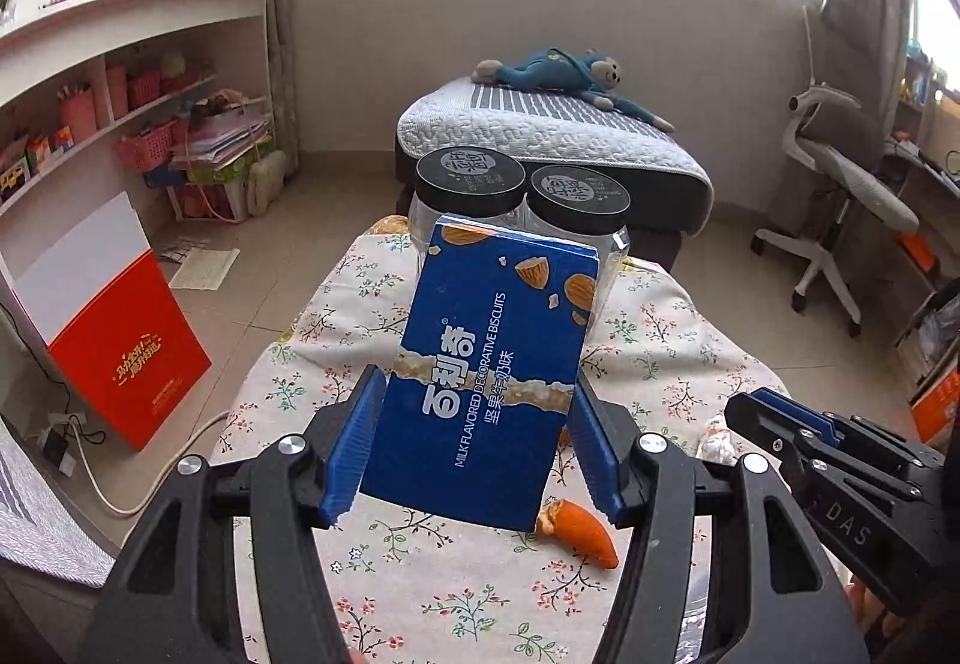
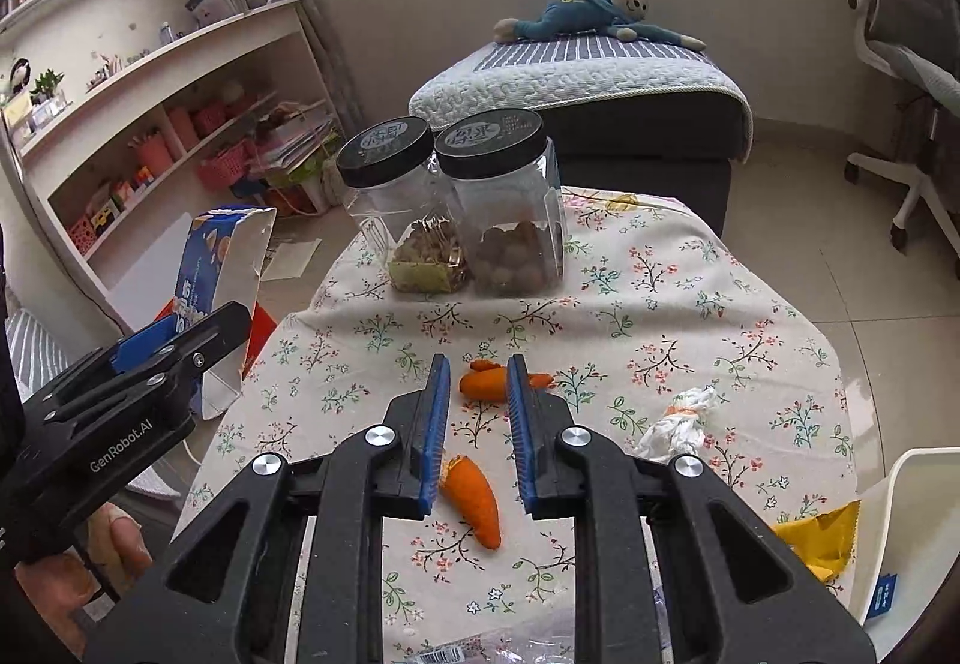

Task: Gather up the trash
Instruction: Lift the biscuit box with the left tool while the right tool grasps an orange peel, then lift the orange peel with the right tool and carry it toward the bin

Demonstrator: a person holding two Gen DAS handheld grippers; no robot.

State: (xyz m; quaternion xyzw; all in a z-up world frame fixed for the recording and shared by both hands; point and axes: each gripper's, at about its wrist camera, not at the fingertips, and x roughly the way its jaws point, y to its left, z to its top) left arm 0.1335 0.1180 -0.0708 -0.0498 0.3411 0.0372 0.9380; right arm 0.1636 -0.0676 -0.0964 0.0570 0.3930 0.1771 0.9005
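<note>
My left gripper (image 1: pixel 474 424) is shut on a blue biscuit box (image 1: pixel 492 364) and holds it above the floral-cloth table (image 1: pixel 660 340). The box also shows in the right wrist view (image 2: pixel 222 268), held off the table's left edge. My right gripper (image 2: pixel 477 424) is open and empty, low over the cloth, with orange peel pieces (image 2: pixel 474 496) (image 2: pixel 486 385) between and just beyond its fingers. One peel piece (image 1: pixel 582 532) shows in the left wrist view. A crumpled white tissue (image 2: pixel 678 424) lies to the right of it.
Two clear jars with black lids (image 2: pixel 414 208) (image 2: pixel 510 202) stand at the table's far side. A white bin (image 2: pixel 900 538) with a yellow wrapper (image 2: pixel 816 544) is at the right. A bed (image 2: pixel 588 88), shelves (image 2: pixel 150 124) and an office chair (image 1: pixel 840 196) surround the table.
</note>
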